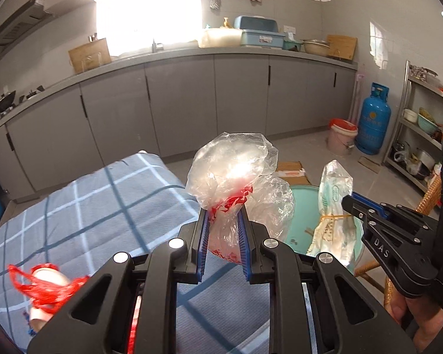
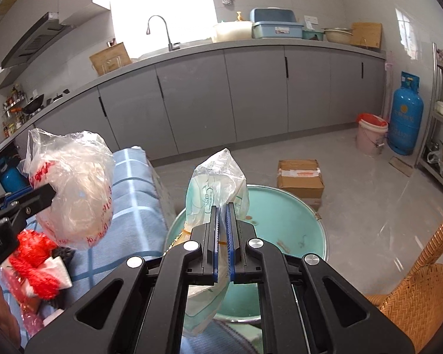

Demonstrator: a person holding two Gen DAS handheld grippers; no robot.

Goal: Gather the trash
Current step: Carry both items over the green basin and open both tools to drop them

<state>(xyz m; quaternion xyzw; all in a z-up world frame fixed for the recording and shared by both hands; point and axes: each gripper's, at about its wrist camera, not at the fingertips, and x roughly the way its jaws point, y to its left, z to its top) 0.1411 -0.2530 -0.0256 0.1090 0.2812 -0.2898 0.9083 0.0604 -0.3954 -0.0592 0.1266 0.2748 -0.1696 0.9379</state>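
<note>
My left gripper (image 1: 224, 215) is shut on a clear plastic bag with red print (image 1: 231, 168) and holds it up above the blue checked cloth (image 1: 103, 206). The same bag shows in the right wrist view (image 2: 74, 183). My right gripper (image 2: 222, 211) is shut on a clear bag with green print (image 2: 215, 188), tied by a yellow band, held over the round teal surface (image 2: 280, 221). That bag also shows in the left wrist view (image 1: 335, 206). Red netting and paper scraps (image 2: 35, 259) lie on the cloth.
A cardboard box (image 2: 299, 178) sits on the floor behind the teal surface. A wicker chair (image 2: 419, 292) stands at right. A pink bucket with red liner (image 2: 370, 135) and a blue gas cylinder (image 2: 405, 115) stand by the grey cabinets (image 2: 251, 94).
</note>
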